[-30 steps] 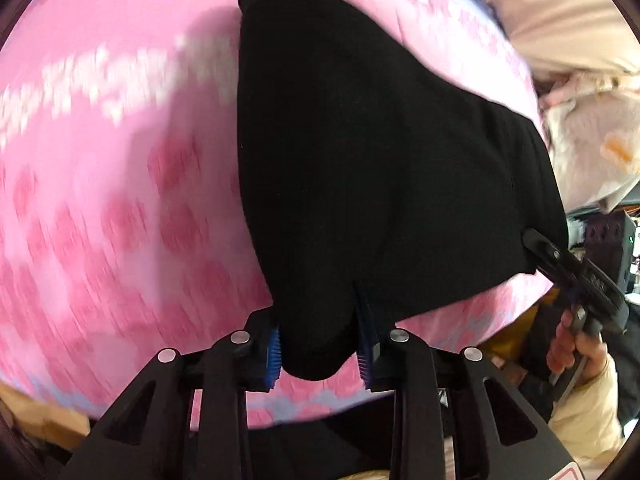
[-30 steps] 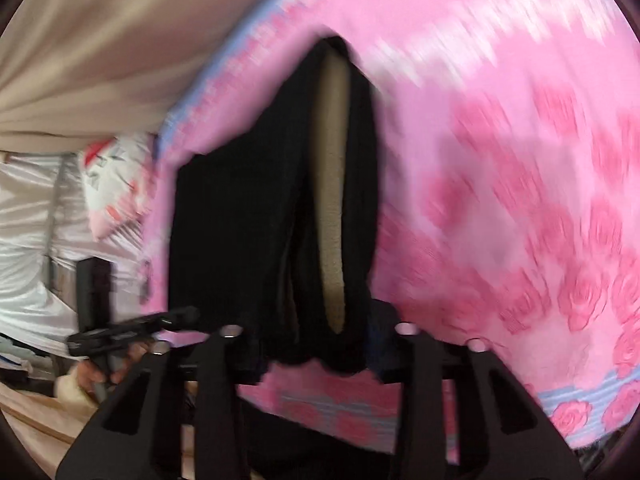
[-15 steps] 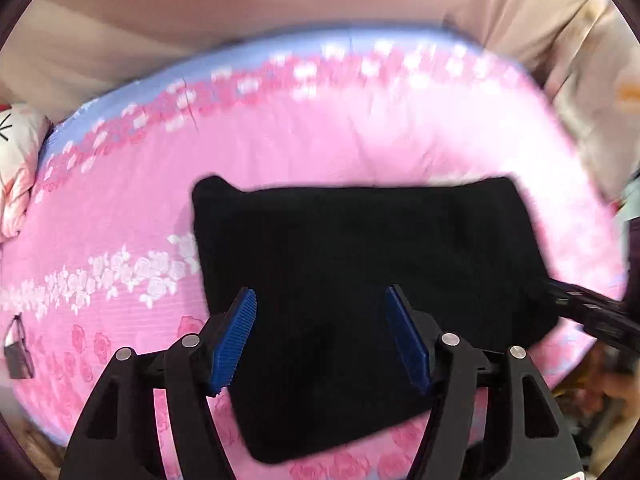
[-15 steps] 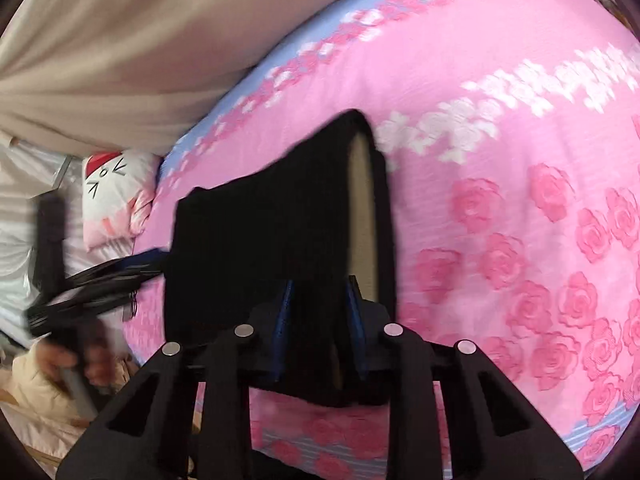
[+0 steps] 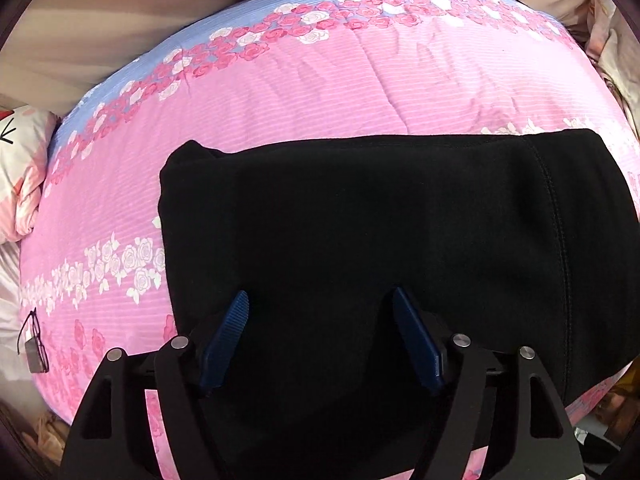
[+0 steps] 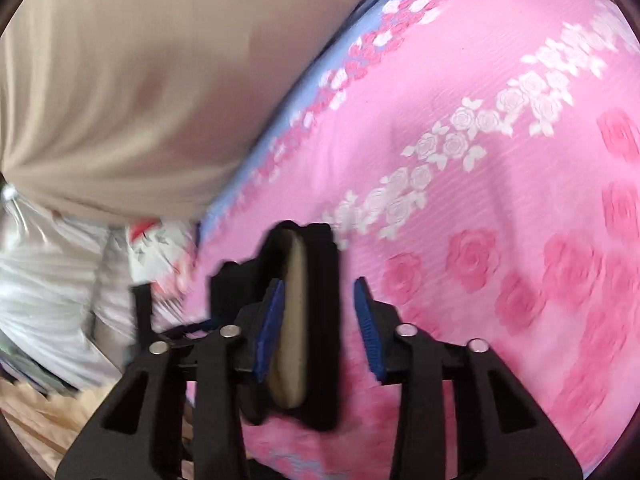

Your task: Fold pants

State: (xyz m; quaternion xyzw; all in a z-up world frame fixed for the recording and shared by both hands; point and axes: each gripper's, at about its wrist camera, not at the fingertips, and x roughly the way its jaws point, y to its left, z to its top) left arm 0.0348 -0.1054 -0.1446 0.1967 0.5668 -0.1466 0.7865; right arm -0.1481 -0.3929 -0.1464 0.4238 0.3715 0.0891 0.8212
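Black pants [image 5: 380, 240] flat on pink bedspread [image 5: 320, 80]

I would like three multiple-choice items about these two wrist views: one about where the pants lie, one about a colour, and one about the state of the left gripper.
1. Where do the pants lie?
A. On the pink flowered bedcover
B. On a wooden chair
C. Inside a basket

2. What colour are the pads on the fingers?
A. Red
B. Blue
C. Yellow

3. In what state is the left gripper?
A. Shut on the pants
B. Shut on the bedcover
C. Open, holding nothing

Answers:
1. A: the black pants lie spread flat on the bedcover, which shows pink around them.
2. B: the ribbed pads are blue in both views.
3. C: the left gripper has its fingers wide apart above the cloth, with nothing pinched between them.
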